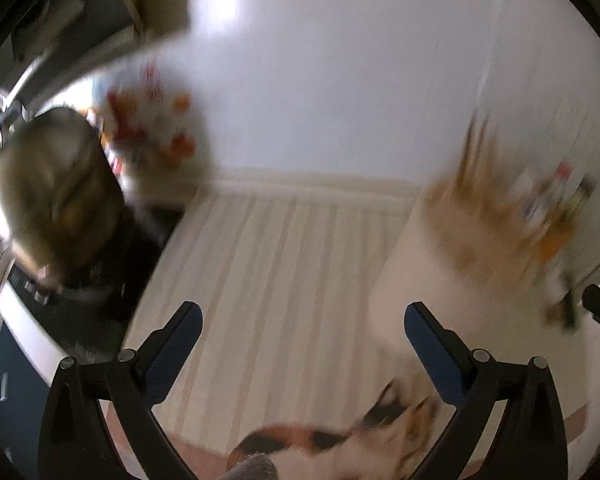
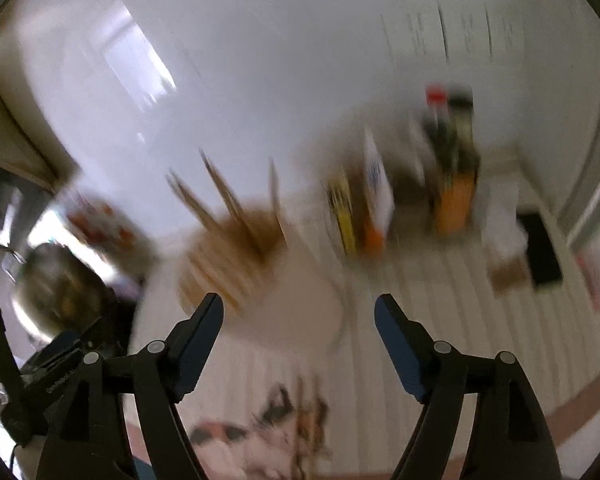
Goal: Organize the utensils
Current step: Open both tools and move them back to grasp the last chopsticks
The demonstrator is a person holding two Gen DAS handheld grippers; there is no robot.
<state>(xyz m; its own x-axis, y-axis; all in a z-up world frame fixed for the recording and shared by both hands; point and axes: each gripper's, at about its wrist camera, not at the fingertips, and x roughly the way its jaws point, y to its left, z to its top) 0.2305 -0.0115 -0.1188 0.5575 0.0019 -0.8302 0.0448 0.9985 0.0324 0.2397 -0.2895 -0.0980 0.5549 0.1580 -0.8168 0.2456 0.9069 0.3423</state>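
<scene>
Both views are heavily blurred. A brown round holder point(image 1: 472, 208) with thin wooden sticks standing in it sits on a pale round object at the right of the left wrist view. My left gripper point(image 1: 304, 316) is open above the striped cream mat point(image 1: 268, 264), nothing between its fingers. In the right wrist view the same holder point(image 2: 236, 240) lies just beyond my right gripper point(image 2: 300, 308), which is open and holds nothing. A black, orange and white patterned thing point(image 1: 340, 436) lies low between the left fingers; what it is I cannot tell.
A shiny metal pot point(image 1: 52, 192) stands on a dark surface at the left, with a red-and-orange printed bag point(image 1: 156, 128) behind it. Bottles and packets point(image 2: 452, 160) crowd the back right, next to a black flat device point(image 2: 540, 248). A white wall is behind.
</scene>
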